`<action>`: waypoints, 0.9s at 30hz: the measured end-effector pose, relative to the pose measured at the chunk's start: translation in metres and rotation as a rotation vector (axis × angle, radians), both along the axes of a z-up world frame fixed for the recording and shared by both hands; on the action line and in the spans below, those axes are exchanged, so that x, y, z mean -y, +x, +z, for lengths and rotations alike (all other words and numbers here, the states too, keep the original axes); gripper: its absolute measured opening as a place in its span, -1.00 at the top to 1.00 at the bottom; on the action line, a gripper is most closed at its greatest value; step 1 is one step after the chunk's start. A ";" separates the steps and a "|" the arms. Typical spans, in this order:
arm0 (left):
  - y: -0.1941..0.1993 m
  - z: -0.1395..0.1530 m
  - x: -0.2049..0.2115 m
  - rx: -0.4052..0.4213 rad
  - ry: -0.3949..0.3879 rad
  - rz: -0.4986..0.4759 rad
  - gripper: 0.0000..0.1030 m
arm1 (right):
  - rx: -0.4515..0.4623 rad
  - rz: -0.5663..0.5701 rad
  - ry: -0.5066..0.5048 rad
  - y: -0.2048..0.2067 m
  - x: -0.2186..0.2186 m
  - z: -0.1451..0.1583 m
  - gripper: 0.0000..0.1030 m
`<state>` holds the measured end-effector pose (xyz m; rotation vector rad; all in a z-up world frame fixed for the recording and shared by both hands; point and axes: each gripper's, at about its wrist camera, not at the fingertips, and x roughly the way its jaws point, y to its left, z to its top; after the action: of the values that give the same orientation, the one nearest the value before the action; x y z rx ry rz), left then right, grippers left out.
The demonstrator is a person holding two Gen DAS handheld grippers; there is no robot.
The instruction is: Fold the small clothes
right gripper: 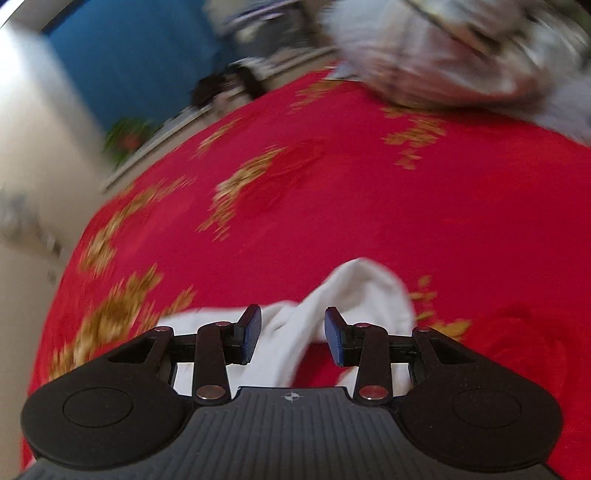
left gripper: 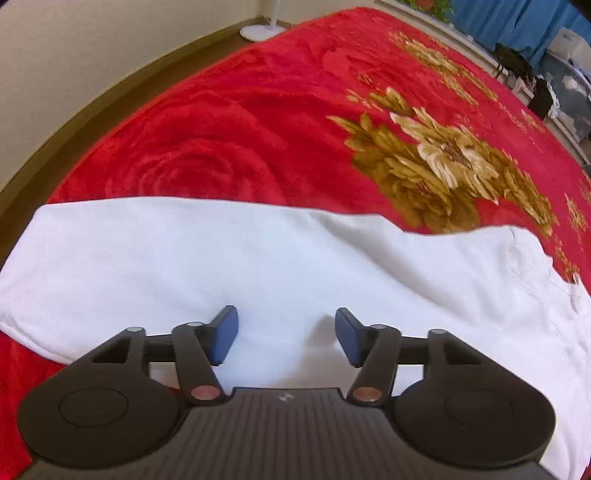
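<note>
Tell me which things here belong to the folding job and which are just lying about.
Part of the job:
- white garment, spread flat on the red blanket
- left gripper, open above it
- right gripper, a fold of the white cloth between its pads

Just lying about:
- blurred heap of laundry
- white fan base on the floor
- blue curtain

A red blanket (left gripper: 229,122) with gold flowers (left gripper: 443,162) lies before a blue curtain (left gripper: 517,18).
</note>
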<state>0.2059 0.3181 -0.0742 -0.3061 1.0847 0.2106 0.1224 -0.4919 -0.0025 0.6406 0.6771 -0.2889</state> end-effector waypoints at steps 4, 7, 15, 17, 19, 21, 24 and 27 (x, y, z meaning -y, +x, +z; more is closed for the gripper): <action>0.009 0.000 0.010 -0.012 0.045 -0.044 -0.39 | -0.047 0.000 0.125 0.011 0.024 -0.023 0.19; 0.007 -0.001 0.009 -0.011 0.056 -0.046 -0.41 | -0.075 0.014 0.198 0.027 0.028 -0.043 0.07; 0.013 -0.007 0.022 -0.009 0.085 -0.069 -0.51 | -0.075 -0.083 0.291 0.066 0.059 -0.069 0.07; 0.014 -0.007 0.021 -0.009 0.086 -0.070 -0.52 | -0.107 -0.098 0.291 0.075 0.065 -0.080 0.10; 0.015 -0.007 0.021 -0.009 0.087 -0.068 -0.52 | -0.123 -0.128 0.286 0.080 0.070 -0.088 0.61; 0.016 -0.008 0.022 -0.010 0.091 -0.069 -0.52 | -0.076 -0.136 0.289 0.078 0.071 -0.085 0.93; 0.018 -0.008 0.022 -0.010 0.096 -0.071 -0.52 | 0.113 -0.093 0.166 0.064 0.051 -0.037 0.94; 0.019 -0.008 0.023 -0.010 0.102 -0.076 -0.52 | 0.390 0.043 -0.080 0.027 0.003 0.028 0.94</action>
<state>0.2253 0.2955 -0.0822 -0.1728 1.0894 0.1993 0.1497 -0.4950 0.0260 0.5835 0.3036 -0.1437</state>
